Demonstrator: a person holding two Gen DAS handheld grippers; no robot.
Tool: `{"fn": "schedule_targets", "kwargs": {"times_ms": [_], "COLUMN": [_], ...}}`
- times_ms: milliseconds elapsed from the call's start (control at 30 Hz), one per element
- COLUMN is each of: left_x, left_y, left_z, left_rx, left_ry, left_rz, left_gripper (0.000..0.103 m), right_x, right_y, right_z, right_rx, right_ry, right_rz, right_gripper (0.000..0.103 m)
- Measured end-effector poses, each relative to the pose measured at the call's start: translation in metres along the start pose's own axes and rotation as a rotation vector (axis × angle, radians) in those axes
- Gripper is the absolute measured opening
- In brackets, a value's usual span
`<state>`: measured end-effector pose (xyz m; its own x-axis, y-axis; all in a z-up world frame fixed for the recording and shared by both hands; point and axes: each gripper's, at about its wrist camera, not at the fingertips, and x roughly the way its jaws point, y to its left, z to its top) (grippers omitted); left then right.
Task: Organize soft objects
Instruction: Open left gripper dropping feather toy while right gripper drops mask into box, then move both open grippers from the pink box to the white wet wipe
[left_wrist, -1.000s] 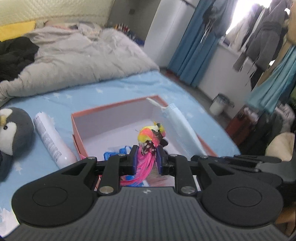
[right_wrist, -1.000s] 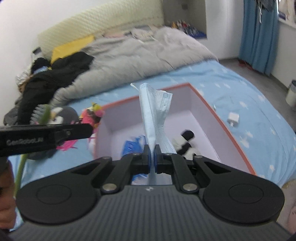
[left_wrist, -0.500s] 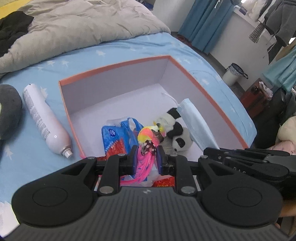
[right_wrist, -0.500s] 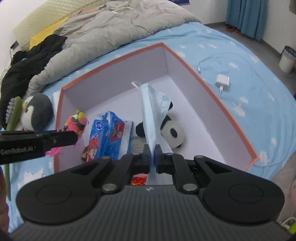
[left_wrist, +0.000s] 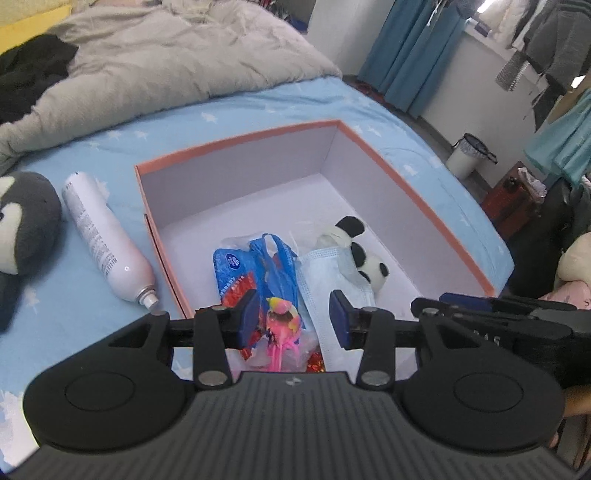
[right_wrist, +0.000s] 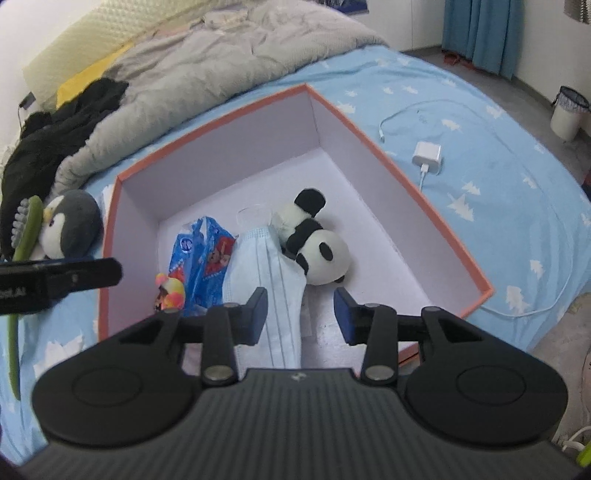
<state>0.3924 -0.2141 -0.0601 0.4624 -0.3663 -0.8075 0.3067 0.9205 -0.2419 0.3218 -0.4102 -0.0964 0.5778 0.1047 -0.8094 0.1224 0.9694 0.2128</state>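
Honestly, I can't see the near end of the face mask (right_wrist: 271, 295): it runs under my right hand-held gripper (right_wrist: 300, 314), whose fingers stand spread with nothing between them. My left hand-held gripper (left_wrist: 293, 319) is likewise released, and the pink-and-yellow toy (left_wrist: 281, 320) lies loose just below its gap, its tail cut off by the body. Ahead of both, inside the orange-rimmed box (right_wrist: 406, 177) on the bed (right_wrist: 498, 177), the pale blue pleated mask drapes against the panda plush (right_wrist: 319, 253), beside a blue snack packet (right_wrist: 201, 258).
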Motion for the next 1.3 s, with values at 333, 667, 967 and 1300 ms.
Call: {"fn": "schedule_targets", "kwargs": {"times_ms": [333,667,967,1300], "left_x": [-0.093,-0.153,-0.197,-0.207], "left_y": [-0.007,0.010,0.021,0.031], "left_z": [-0.038,-0.094,-0.141,-0.200], "left_rx": [0.072,0.050,0.054,0.051], "left_ry": [-0.212,-0.308,-0.354,-0.336], "left_rz": [-0.018,-0.025,-0.005,0.084], "left_gripper": [0.048,0.048,0.048,0.048], "right_x": [-0.068,-0.120,-0.145,-0.142], "right_y": [0.010,0.050,0.071,0.101], "right_z": [-0.028,-0.064,-0.105,-0.146], "right_rx": [-0.062,-0.156,-0.183,-0.210], "right_ry": [-0.215,-0.376,-0.419,-0.400], "right_rz": [0.036,0.094,0.157,0.195], "right_gripper": [0.042,0.043,0.045,0.045]}}
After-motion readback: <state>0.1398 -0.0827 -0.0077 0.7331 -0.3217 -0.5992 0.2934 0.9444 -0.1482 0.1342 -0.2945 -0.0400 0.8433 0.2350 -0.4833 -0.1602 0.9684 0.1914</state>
